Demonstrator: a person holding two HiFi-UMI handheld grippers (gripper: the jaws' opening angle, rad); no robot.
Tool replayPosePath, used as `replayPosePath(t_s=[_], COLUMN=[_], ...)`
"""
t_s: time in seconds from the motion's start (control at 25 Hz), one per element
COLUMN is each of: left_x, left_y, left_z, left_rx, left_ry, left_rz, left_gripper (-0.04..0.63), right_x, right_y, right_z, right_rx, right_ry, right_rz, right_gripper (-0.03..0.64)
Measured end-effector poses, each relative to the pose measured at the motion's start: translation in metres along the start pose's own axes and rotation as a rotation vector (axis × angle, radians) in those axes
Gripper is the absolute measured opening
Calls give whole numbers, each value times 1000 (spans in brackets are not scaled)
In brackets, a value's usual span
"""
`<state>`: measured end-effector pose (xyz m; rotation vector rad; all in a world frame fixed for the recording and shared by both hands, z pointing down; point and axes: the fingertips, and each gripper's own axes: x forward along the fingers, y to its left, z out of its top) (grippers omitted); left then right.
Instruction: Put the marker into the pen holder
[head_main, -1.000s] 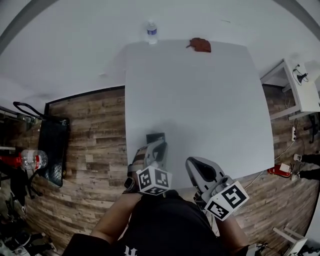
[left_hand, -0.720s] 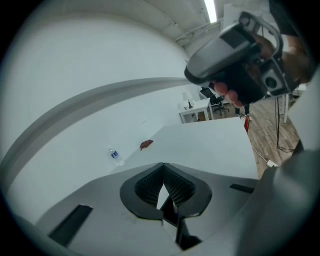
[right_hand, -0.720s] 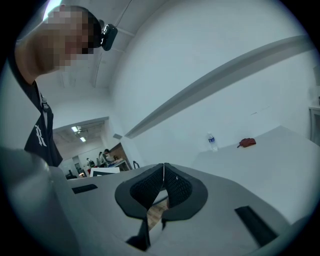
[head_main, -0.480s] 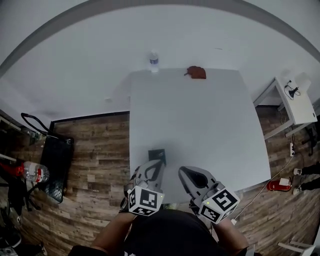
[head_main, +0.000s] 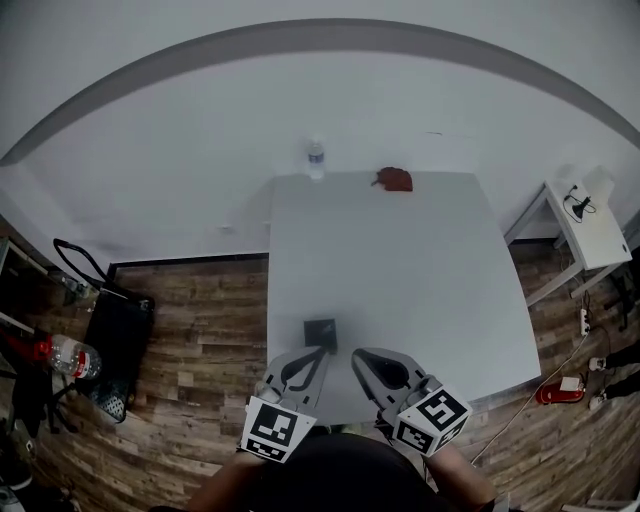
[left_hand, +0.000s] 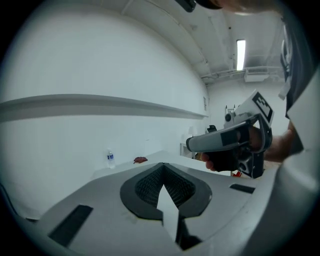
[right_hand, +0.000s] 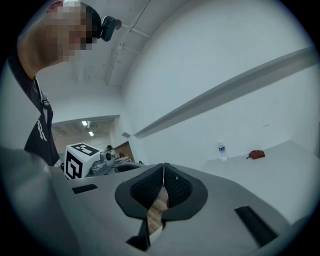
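White desk (head_main: 400, 260) carries the pen holder (head_main: 320, 332) just ahead of the left gripper (head_main: 315, 353), nearer than the right gripper (head_main: 360, 356); both are closed and empty; no marker shows.

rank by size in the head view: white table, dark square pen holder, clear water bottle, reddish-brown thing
1. white table
2. dark square pen holder, reddish-brown thing, clear water bottle: about alike, the last two farther off
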<state>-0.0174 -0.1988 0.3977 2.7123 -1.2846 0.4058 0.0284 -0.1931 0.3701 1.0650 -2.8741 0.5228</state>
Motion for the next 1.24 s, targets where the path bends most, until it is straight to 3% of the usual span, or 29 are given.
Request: replayPosePath(t_s=[0.28,1.24], left_x=[-13,4], left_y=[-1,13], left_z=[9,10], left_rx=[-33,-54], left_ry=[-39,-49], left_rz=[-5,-11], left_gripper=[6,6], right_x=[1,10], right_y=[11,-3], right_z=[3,1], right_rx=[-54,-49], right_ry=[1,12], right_rz=[-10,-39], right_gripper=[14,14])
